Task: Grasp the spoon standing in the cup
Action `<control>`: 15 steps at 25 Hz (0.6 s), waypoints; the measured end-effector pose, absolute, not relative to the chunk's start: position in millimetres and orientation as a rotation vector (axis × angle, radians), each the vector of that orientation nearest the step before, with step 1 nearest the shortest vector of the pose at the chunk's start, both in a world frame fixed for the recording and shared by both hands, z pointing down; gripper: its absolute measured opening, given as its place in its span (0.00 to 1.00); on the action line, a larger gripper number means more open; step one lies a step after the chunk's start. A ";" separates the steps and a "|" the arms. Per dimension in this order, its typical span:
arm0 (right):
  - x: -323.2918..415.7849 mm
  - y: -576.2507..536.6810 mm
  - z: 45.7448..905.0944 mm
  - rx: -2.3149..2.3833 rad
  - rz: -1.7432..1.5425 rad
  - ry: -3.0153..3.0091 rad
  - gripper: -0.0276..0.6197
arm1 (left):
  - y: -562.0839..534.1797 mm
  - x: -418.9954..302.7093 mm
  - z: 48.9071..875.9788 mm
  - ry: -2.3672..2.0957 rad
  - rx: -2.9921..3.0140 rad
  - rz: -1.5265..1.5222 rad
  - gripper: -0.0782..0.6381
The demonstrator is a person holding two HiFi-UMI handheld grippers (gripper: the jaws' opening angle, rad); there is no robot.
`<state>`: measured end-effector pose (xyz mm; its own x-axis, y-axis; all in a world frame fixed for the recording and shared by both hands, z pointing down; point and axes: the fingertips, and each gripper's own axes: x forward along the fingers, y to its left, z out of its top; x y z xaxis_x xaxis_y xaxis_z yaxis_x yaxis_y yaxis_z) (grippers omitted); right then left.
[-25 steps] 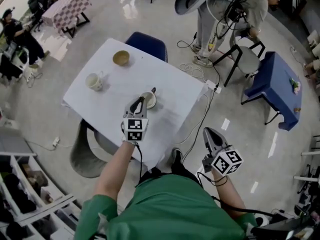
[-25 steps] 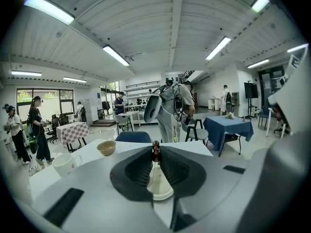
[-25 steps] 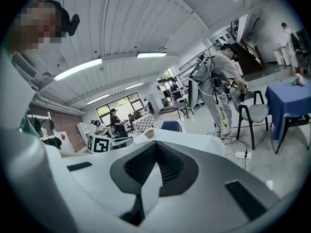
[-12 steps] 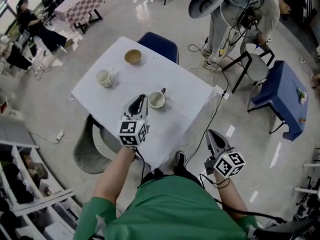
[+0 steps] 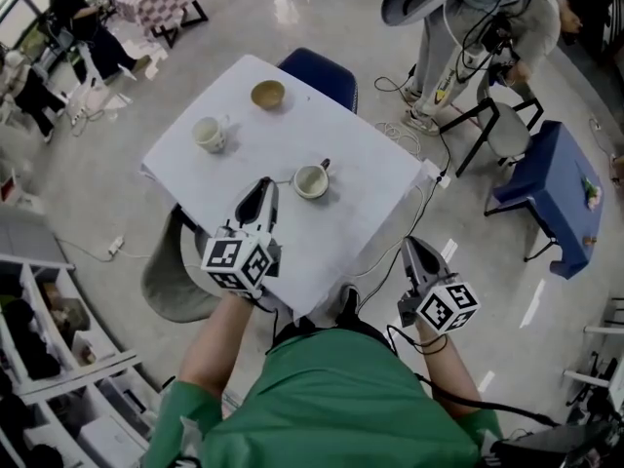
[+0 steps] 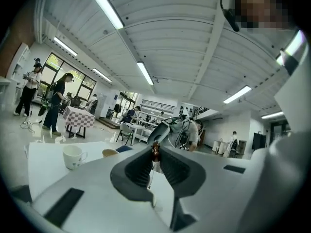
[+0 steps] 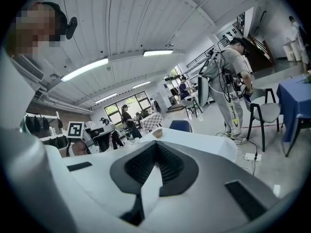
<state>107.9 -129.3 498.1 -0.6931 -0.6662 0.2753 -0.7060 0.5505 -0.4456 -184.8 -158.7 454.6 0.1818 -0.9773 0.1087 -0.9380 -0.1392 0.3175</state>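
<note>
A pale cup (image 5: pixel 311 181) stands near the middle of the white table (image 5: pixel 370 164), and the dark handle of the spoon (image 5: pixel 325 165) sticks up at its far rim. My left gripper (image 5: pixel 267 184) hovers just left of the cup, apart from it and pointing at the table. In the left gripper view the brown spoon tip (image 6: pixel 155 151) shows through the thin slit between the jaws of the left gripper (image 6: pixel 155 154), which hold nothing. My right gripper (image 5: pixel 408 244) hangs off the table's near right edge. In its own view the right gripper (image 7: pixel 156 143) has its jaws together and empty.
A second cup (image 5: pixel 208 134) and a tan bowl (image 5: pixel 267 94) sit at the table's far left. A blue chair (image 5: pixel 322 69) stands behind the table. At the right are a standing person (image 5: pixel 468 27), a grey chair (image 5: pixel 507 130), a blue table (image 5: pixel 551 188) and floor cables (image 5: pixel 409 115).
My left gripper has drawn back from the cup's rim toward the near left of the table. The spoon stayed in the cup. The right gripper has hardly moved.
</note>
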 end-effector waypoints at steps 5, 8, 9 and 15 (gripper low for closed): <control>98.2 -134.6 492.1 1.167 0.813 -2.721 0.06 | -140.7 -199.5 437.9 -1.784 2.085 -0.319 0.19; 91.3 -143.7 485.5 1.156 0.799 -2.740 0.06 | -132.1 -212.0 427.0 -1.784 2.056 -0.385 0.19; 89.4 -145.6 483.4 1.153 0.795 -2.745 0.06 | -128.3 -215.6 423.1 -1.782 2.048 -0.404 0.19; 82.3 -154.5 472.8 1.138 0.766 -2.772 0.06 | -106.8 -227.4 391.2 -1.782 2.054 -0.514 0.19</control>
